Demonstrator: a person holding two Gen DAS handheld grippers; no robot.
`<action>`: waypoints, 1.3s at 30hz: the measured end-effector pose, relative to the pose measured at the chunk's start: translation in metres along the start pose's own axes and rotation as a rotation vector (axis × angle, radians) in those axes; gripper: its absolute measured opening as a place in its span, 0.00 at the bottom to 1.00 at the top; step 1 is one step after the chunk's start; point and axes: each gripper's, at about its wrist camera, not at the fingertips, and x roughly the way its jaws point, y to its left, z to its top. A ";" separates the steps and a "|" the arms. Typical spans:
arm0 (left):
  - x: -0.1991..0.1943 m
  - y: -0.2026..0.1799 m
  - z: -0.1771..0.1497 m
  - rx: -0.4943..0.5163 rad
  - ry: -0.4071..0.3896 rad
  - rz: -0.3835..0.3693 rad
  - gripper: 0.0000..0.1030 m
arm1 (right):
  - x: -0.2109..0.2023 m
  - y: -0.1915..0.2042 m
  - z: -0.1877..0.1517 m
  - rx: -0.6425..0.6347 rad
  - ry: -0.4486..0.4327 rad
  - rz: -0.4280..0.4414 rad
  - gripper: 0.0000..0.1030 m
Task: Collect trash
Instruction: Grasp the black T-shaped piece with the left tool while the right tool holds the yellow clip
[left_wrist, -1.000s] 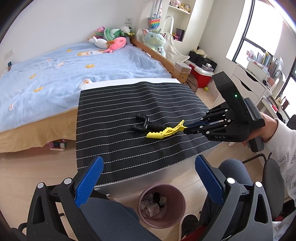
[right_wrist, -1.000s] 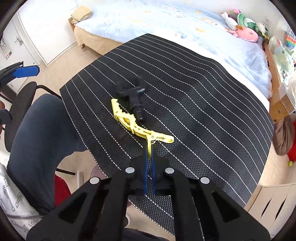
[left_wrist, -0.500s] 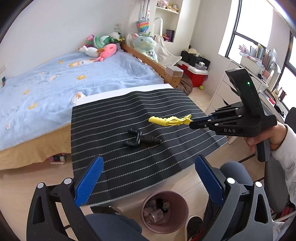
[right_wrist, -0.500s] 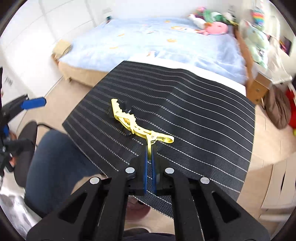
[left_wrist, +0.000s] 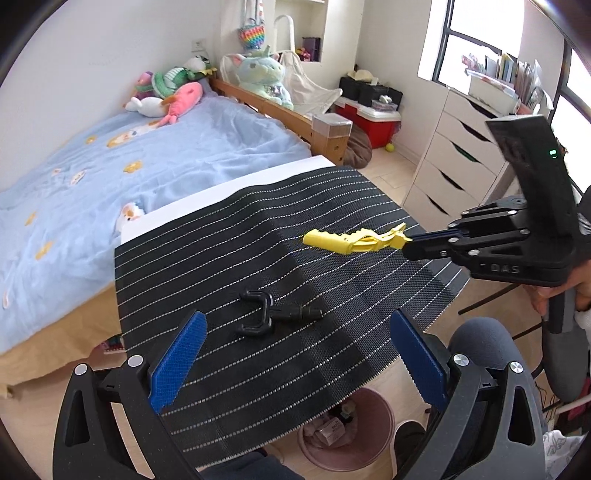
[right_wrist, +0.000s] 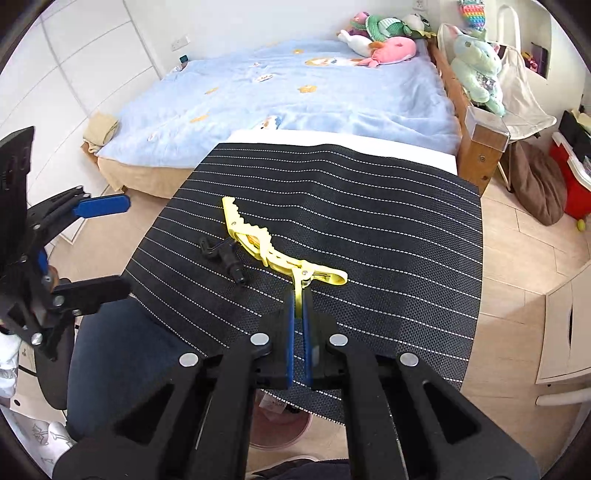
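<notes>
Yellow clip (right_wrist: 275, 247) is pinched by its tail in the right tool (right_wrist: 298, 301), held level in the air above the striped counter (left_wrist: 229, 236). Left tool (left_wrist: 295, 358) hovers with fingers spread wide, a black hook (left_wrist: 275, 314) just ahead, a bin (left_wrist: 351, 435) below.

Right claw (right_wrist: 298, 295) pinched closed; left claw (left_wrist: 295, 363) spread wide.

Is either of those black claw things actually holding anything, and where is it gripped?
The right gripper pinches the yellow clip by one handle tab at its tail end. The left gripper is open and holds nothing.
</notes>
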 end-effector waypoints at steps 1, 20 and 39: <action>0.006 0.001 0.002 0.005 0.016 -0.007 0.93 | -0.002 -0.001 0.000 0.002 -0.002 -0.002 0.03; 0.091 0.006 0.004 0.022 0.234 -0.040 0.76 | -0.010 -0.008 -0.005 0.025 -0.004 -0.011 0.03; 0.102 0.005 0.002 0.023 0.248 -0.015 0.56 | -0.006 -0.010 -0.008 0.033 0.004 -0.006 0.03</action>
